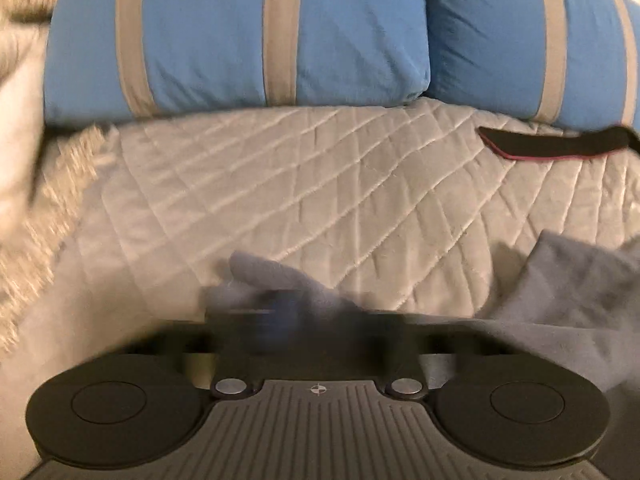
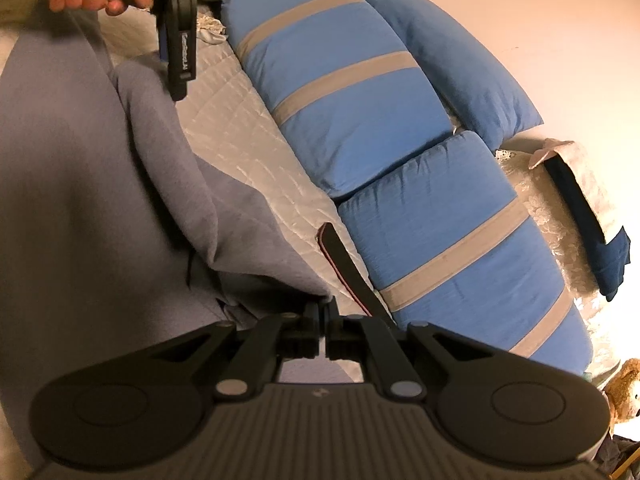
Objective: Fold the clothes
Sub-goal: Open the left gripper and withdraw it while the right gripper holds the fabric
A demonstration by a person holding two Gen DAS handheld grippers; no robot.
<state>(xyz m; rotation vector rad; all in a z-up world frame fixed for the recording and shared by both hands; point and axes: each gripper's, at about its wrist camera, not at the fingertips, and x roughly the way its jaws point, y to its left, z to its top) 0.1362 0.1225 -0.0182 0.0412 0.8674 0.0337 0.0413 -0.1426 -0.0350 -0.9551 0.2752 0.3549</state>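
A grey-blue garment point(image 2: 80, 168) lies on the quilted sofa seat. In the right wrist view my right gripper point(image 2: 323, 312) is shut on a corner of it near the seat's back. My left gripper point(image 2: 176, 80) shows at the top left of that view, held in a hand, its fingers down on the garment's far edge. In the left wrist view my left gripper point(image 1: 296, 312) is blurred but shut on a fold of the garment point(image 1: 276, 276); more of the garment point(image 1: 568, 300) lies at the right.
Blue cushions with grey stripes point(image 1: 240, 36) point(image 2: 344, 92) line the sofa back. A black strap with red edging point(image 1: 548, 144) point(image 2: 340, 256) lies on the white quilted cover point(image 1: 280, 184). A fringed throw point(image 1: 36, 216) hangs at the left. The armrest point(image 2: 560, 200) is at the right.
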